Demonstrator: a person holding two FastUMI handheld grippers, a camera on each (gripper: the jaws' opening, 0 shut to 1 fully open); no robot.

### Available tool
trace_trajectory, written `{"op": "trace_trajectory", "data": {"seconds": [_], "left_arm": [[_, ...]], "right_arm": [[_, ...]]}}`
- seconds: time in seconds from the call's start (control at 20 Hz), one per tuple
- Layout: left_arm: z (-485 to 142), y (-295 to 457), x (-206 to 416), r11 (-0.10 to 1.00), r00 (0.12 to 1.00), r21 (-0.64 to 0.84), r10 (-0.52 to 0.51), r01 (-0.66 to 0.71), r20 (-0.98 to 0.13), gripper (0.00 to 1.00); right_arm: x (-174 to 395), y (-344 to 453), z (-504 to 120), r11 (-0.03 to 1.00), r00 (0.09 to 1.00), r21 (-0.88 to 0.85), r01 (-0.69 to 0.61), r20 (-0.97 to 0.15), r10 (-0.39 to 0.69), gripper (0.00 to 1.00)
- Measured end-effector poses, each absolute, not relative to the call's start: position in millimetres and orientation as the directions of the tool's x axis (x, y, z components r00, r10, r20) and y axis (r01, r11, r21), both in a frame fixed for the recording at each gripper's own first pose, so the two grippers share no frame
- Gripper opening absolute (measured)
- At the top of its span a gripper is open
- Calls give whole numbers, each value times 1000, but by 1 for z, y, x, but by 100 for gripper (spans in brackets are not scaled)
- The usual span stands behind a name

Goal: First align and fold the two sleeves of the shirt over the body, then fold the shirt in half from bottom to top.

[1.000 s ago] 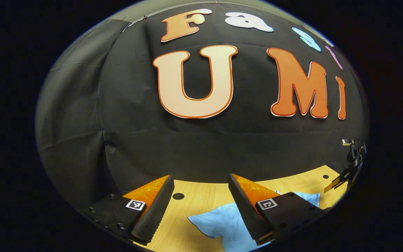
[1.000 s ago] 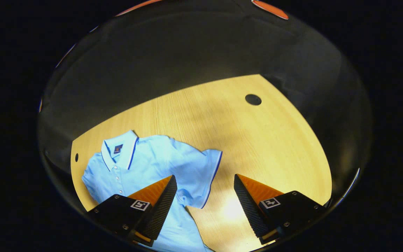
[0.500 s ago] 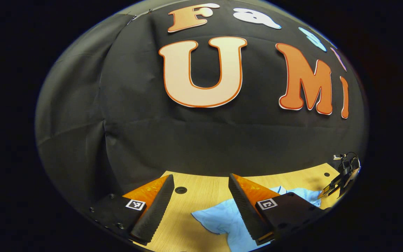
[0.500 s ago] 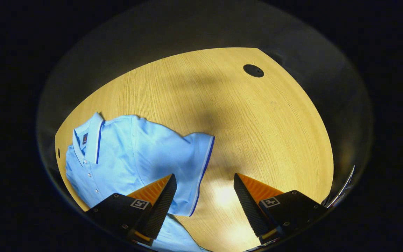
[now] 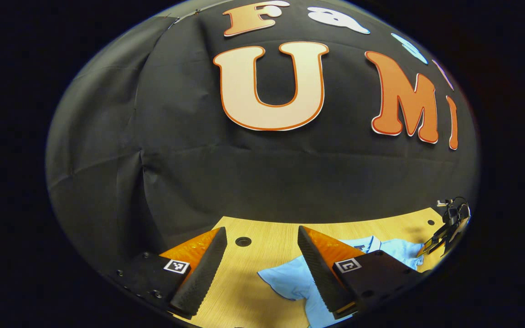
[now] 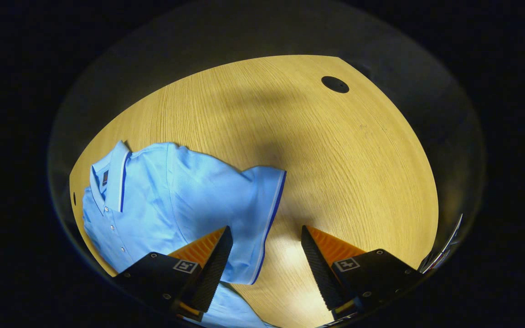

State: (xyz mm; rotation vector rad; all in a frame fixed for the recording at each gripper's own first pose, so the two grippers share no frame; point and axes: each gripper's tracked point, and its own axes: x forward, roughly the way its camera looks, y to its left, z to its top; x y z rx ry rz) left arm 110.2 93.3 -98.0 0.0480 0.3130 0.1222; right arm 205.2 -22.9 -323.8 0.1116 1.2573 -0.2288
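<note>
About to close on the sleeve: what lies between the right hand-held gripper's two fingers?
In the right gripper view, the right hand-held gripper stands open. Between its fingers lie the shirt's sleeve hem and bare wooden table.

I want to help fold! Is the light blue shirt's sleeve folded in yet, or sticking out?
Sticking out. The light blue polo shirt's blue-trimmed sleeve lies spread flat on the wooden table, not over the body.

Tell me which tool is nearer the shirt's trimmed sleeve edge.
Right, likely. The right tool hangs open directly over the sleeve edge. The left tool, also open, is aimed at the booth wall with the shirt low beside it.
</note>
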Motion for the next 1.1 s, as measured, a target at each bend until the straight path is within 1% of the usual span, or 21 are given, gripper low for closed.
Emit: {"op": "trace_trajectory", "data": {"seconds": [0.05,0.1,0.15,0.2,0.25,0.3,0.35,0.4,0.45,0.5,0.55,0.7,0.85,1.1], "left_arm": [[-98,94,110,991,944,67,130,-115,-305,100],[-99,95,109,991,943,68,133,-117,-306,100],[-99,96,108,990,942,71,136,-119,-308,100],[-99,98,107,990,941,73,137,-120,-309,100],[-100,99,106,990,941,74,139,-121,-309,100],[-101,100,104,989,940,77,141,-124,-311,100],[-102,102,103,989,938,79,145,-126,-314,100],[-103,103,102,989,937,81,146,-126,-319,100],[-103,105,102,988,936,83,147,-127,-320,100],[-103,106,102,988,937,86,147,-126,-318,100],[-102,108,102,988,937,92,148,-125,-316,100],[-100,115,102,987,938,100,154,-129,-309,100],[-104,118,105,988,937,94,147,-123,-317,100],[-110,133,108,987,934,99,153,-128,-323,100]], "right_arm": [[206,-22,-323,972,292,-40,234,-950,-110,89],[207,-20,-323,972,291,-40,231,-951,-108,81],[207,-19,-324,972,294,-39,230,-950,-108,76],[207,-17,-324,973,293,-38,230,-950,-106,68],[208,-17,-324,972,295,-34,232,-950,-103,58],[209,-15,-323,974,300,-31,225,-949,-100,42],[210,-16,-323,976,308,-30,214,-946,-97,43],[212,-15,-321,978,317,-23,209,-944,-90,23],[213,-12,-321,978,329,-14,208,-941,-84,16],[216,-6,-320,981,349,11,196,-935,-59,6],[215,-3,-315,984,362,13,175,-931,-52,4],[222,15,-294,991,425,29,132,-904,-30,1],[223,35,-270,996,471,32,78,-882,-9,1],[220,95,-229,997,534,74,-28,-842,78,1]]}}
